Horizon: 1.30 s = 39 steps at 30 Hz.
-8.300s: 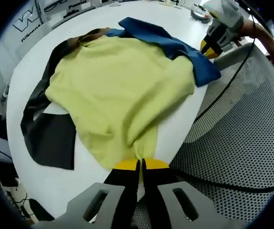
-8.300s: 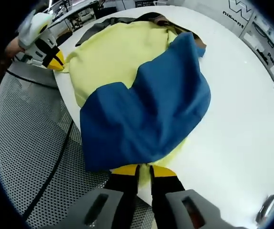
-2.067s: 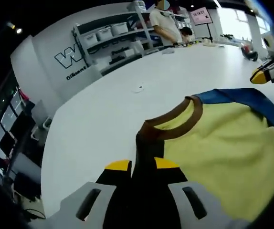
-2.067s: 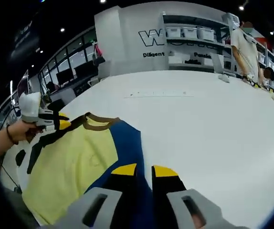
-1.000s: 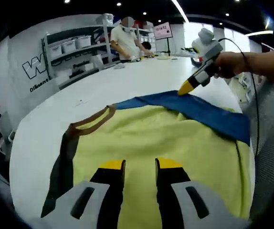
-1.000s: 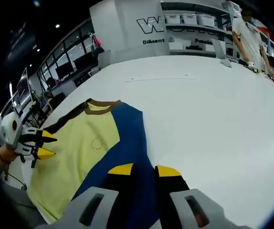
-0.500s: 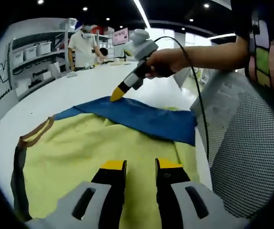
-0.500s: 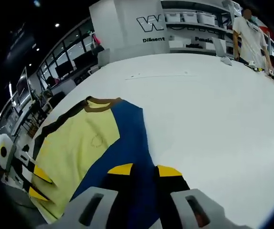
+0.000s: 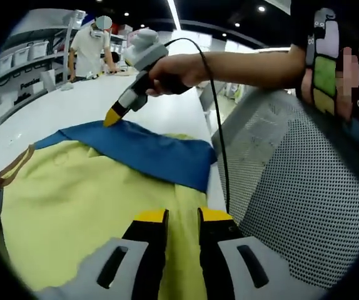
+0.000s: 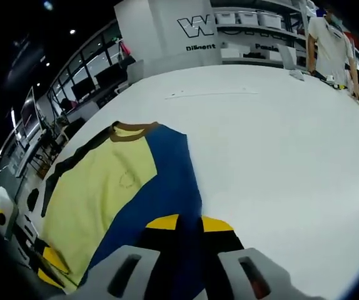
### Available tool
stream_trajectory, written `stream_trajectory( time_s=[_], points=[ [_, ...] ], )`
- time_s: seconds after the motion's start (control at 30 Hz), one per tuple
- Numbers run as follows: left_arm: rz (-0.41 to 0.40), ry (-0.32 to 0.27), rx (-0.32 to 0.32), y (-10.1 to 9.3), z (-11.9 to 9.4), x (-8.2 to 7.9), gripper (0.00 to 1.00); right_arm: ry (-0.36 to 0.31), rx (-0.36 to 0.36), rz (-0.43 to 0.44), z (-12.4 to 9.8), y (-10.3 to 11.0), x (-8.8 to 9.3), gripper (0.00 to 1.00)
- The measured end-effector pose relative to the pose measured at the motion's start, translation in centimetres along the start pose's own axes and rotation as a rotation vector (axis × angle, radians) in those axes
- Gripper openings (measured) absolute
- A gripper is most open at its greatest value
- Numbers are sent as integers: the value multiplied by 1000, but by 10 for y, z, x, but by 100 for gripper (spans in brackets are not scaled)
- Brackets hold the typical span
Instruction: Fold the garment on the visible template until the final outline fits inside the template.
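Note:
A yellow garment [image 9: 73, 200] with a brown collar [image 9: 10, 169] and a blue sleeve [image 9: 148, 150] lies flat on the white table [image 9: 54, 106]. My left gripper [image 9: 182, 217] hovers over its yellow near edge, jaws a little apart, yellow cloth showing in the gap. A hand holds my right gripper [image 9: 112, 117] with its tip on the blue sleeve's far edge. In the right gripper view, my right gripper [image 10: 190, 224] is shut on the blue sleeve [image 10: 167, 181]. The yellow body [image 10: 98, 187], collar [image 10: 132, 129] and black sleeve [image 10: 73, 159] lie to its left. My left gripper [image 10: 47, 265] is at the lower left.
A perforated grey chair back [image 9: 292, 187] stands close to the table's near edge, with a black cable [image 9: 220, 144] hanging in front of it. The wide white table [image 10: 279, 144] stretches beyond the garment. A person [image 9: 92, 47] stands by shelves [image 10: 254, 19] at the back.
Both pairs of jaws have narrowed since half a second ago, the right pair onto the blue sleeve. My left gripper has drifted along the garment's near edge toward the chair.

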<state>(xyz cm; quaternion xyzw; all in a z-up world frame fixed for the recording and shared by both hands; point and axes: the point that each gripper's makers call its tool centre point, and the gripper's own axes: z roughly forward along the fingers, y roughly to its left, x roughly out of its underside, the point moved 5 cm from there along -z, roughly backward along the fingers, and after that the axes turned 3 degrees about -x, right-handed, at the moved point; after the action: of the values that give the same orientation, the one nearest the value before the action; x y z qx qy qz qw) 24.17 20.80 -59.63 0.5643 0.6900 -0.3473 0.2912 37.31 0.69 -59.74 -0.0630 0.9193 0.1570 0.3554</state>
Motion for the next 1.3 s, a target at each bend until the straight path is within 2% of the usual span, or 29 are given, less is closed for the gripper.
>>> stream_trajectory(
  time_s=[0.13, 0.27, 0.37, 0.43, 0.53, 0.63, 1.03, 1.13, 1.3],
  points=[
    [-23, 34, 16, -2, 4, 6, 5, 11, 0, -8, 0, 1, 1, 0],
    [0, 55, 46, -8, 7, 8, 0, -8, -5, 0, -8, 2, -7, 0],
    [9, 60, 94, -15, 6, 7, 0, -32, -6, 41, -13, 3, -15, 0],
    [23, 73, 97, -16, 5, 7, 0, -42, 6, 42, -14, 3, -18, 0],
    [28, 103, 132, -18, 3, 10, 0, -98, 23, 73, -15, 1, -25, 0],
    [52, 140, 162, -23, 3, 16, 0, -107, 47, 69, -16, -4, -28, 0],
    [77, 171, 184, -26, 2, 18, 0, -119, 107, 63, 0, -35, -37, 0],
    [89, 179, 188, -26, 2, 18, 0, -133, 109, 36, 5, -40, -42, 0],
    [92, 189, 195, -25, 3, 18, 0, -103, 137, 4, 15, -49, -43, 0]
  ],
)
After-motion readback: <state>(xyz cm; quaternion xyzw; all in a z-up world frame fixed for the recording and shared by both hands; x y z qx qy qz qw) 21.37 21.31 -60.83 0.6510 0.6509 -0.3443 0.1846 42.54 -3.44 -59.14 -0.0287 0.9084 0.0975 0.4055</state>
